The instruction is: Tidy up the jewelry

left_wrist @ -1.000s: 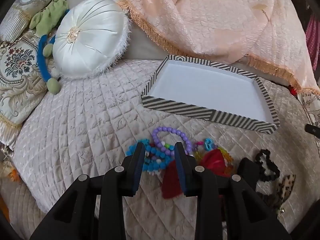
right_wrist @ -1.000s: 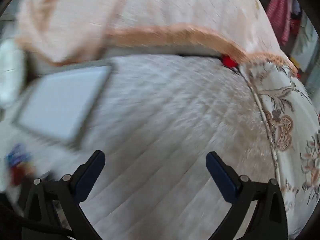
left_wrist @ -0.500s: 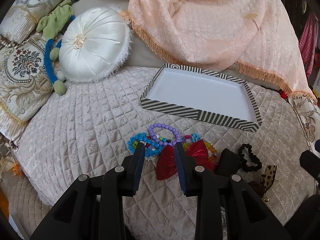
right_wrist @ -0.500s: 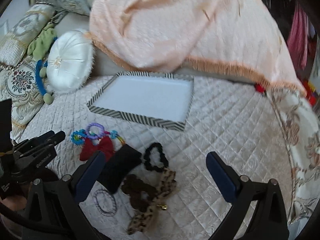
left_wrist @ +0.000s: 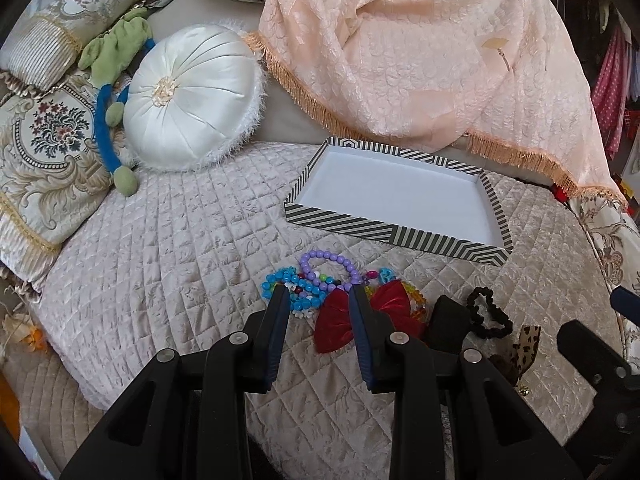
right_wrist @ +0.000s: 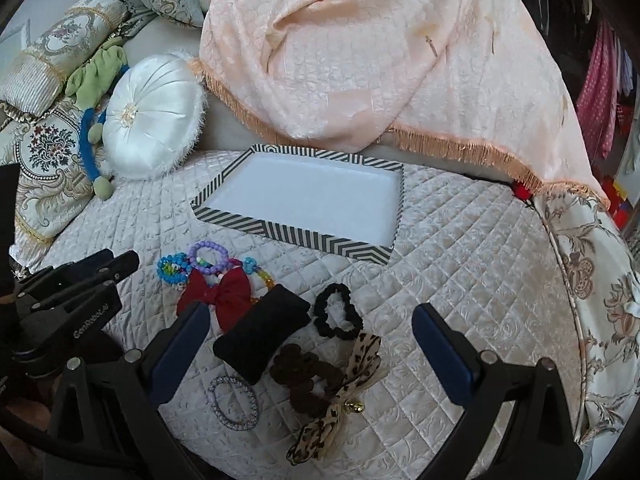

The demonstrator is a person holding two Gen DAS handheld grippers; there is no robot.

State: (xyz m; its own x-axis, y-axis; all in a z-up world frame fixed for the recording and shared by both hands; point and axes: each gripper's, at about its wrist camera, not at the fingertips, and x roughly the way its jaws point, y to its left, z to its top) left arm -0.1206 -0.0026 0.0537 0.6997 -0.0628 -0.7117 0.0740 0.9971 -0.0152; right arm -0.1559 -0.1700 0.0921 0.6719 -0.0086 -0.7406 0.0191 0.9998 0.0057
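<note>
A striped tray [left_wrist: 348, 226] with a white inside lies on the quilted bed; it also shows in the right wrist view [right_wrist: 288, 236]. In front of it lie beaded bracelets [left_wrist: 316, 276], a red bow [left_wrist: 386, 308], a black pad [right_wrist: 260, 334], a black scrunchie [right_wrist: 338, 316], a brown scrunchie [right_wrist: 304, 376], a leopard bow [right_wrist: 344, 396] and a grey hair tie [right_wrist: 234, 400]. My left gripper [left_wrist: 318, 300] is open with a narrow gap, empty, just short of the beads and red bow. My right gripper [right_wrist: 310, 326] is wide open and empty above the black pad and scrunchies.
A round white cushion [left_wrist: 192, 96], a green and blue plush toy [left_wrist: 116, 92] and patterned pillows [left_wrist: 44, 152] sit at the back left. A peach fringed throw [left_wrist: 420, 52] hangs behind the tray. The bed's edge curves at the right [right_wrist: 580, 320].
My left gripper has pulled back from the beads, so the red bow and tray look farther off. My right gripper has swung left, from bare quilt to facing the jewelry.
</note>
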